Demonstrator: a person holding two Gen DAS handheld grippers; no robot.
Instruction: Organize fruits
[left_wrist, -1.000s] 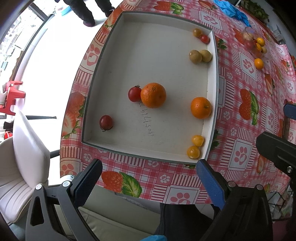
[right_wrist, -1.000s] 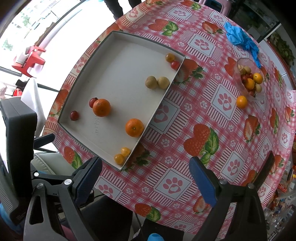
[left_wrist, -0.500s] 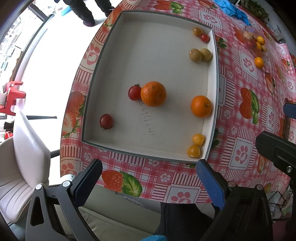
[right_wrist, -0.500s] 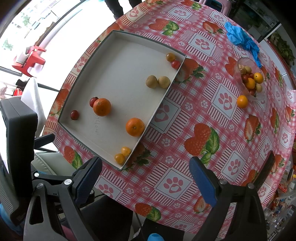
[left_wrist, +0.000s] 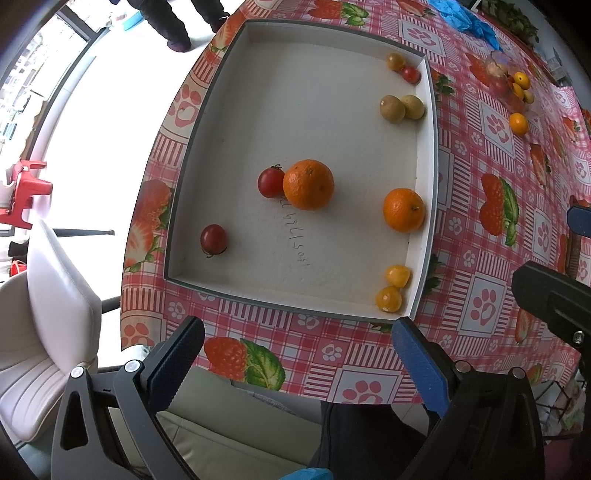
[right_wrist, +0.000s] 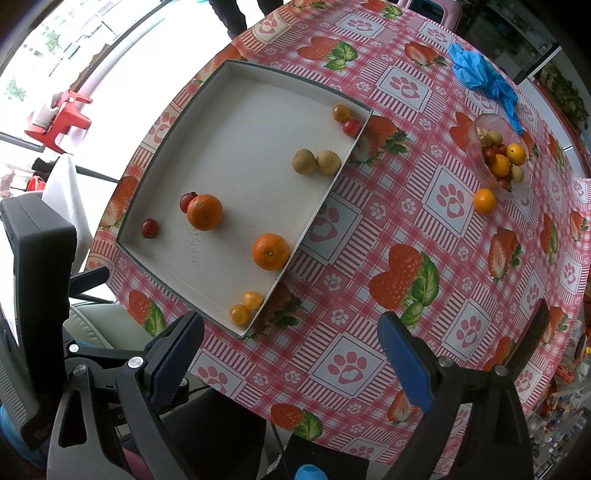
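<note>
Orange, red and yellow fruits lie scattered in the white tray (left_wrist: 430, 155) on the table (right_wrist: 369, 266), while more sit in a glass bowl (right_wrist: 476, 144) well apart. My left gripper (left_wrist: 295, 354) and right gripper (right_wrist: 291, 354) both hang spread wide, holding nothing, above the table's near edge.

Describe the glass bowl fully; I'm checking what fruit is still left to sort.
The glass bowl is clear and small. It sits on the checked tablecloth, well apart from the tray and near the blue gloves. It holds mixed small fruit: orange, red and yellowish-brown pieces. One small orange lies outside, close beside its rim. Neither gripper is near it.
</note>
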